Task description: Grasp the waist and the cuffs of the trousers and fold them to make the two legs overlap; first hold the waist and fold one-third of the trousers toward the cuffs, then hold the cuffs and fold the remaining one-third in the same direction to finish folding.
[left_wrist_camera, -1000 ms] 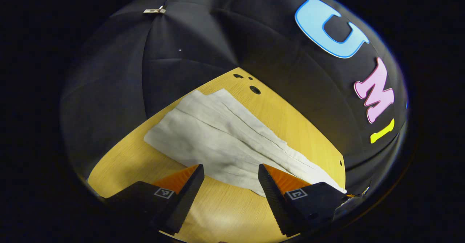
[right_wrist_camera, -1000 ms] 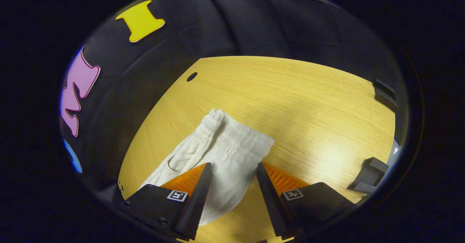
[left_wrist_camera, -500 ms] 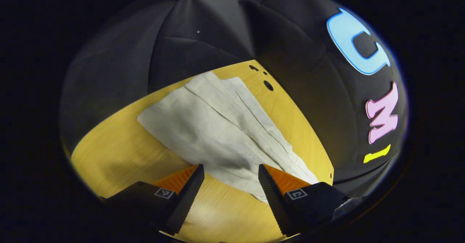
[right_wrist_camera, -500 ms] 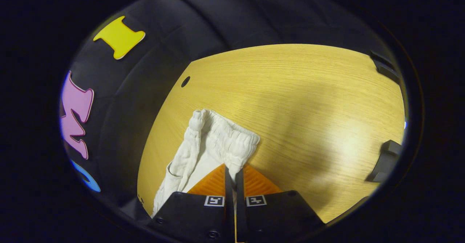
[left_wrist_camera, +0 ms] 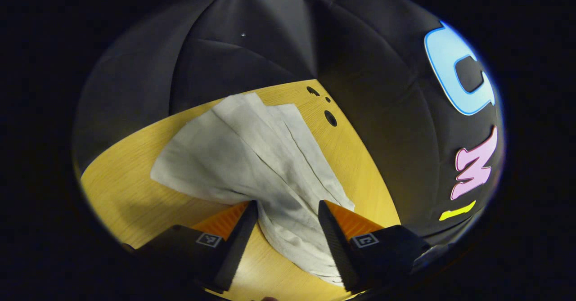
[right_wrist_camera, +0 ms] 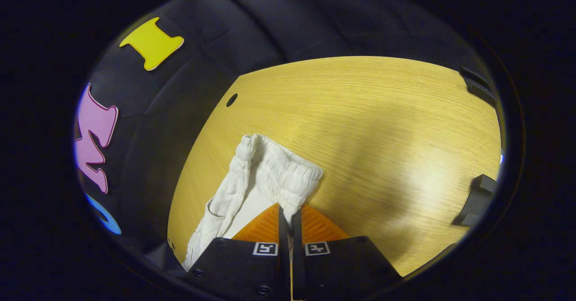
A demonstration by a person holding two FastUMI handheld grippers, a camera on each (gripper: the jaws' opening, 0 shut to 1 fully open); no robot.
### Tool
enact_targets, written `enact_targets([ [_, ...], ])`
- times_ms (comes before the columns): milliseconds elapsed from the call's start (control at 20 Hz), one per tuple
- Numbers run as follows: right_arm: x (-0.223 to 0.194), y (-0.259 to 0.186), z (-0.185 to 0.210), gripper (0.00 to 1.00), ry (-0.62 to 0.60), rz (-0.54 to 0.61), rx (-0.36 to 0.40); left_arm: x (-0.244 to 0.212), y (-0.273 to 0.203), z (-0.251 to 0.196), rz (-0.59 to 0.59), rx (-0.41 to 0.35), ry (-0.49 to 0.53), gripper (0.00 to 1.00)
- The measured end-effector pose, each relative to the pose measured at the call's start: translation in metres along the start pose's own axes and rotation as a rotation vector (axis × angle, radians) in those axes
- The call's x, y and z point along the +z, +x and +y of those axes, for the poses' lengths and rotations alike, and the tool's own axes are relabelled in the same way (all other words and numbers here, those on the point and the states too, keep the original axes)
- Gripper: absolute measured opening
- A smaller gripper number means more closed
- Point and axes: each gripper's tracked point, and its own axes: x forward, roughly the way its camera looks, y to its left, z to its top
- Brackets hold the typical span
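The white, crinkled trousers [left_wrist_camera: 252, 157] lie on the wood-grain table [right_wrist_camera: 382, 125] near its far edge, elastic waist [right_wrist_camera: 274, 175] gathered and puckered. The right gripper [right_wrist_camera: 285, 213] is clamped on that waist. The left gripper [left_wrist_camera: 288, 211] is spread wide, straddling a bunched leg fold.

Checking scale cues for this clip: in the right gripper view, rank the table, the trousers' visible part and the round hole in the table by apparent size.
1. Table, largest by far.
2. Trousers, the bunched waist end, pinched by the right hand-held gripper; nearness to the camera enlarges them.
3. Round hole, smallest.
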Motion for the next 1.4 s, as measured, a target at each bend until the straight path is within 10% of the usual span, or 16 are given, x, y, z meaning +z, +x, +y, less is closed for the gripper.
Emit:
enact_targets([
  [150,-0.001,0.0,-0.001,0.06,-0.009,0.009,-0.006,0.0,0.025,-0.004,0.006,0.035,-0.021,0.65],
  [300,-0.002,0.0,-0.001,0.07,-0.003,0.015,-0.003,-0.001,0.025,-0.008,0.014,0.013,-0.035,0.16],
  [1400,0.014,-0.063,0.088,0.06,-0.287,-0.152,0.378,-0.105,-0.069,0.024,0.078,0.004,-0.079,0.12],
])
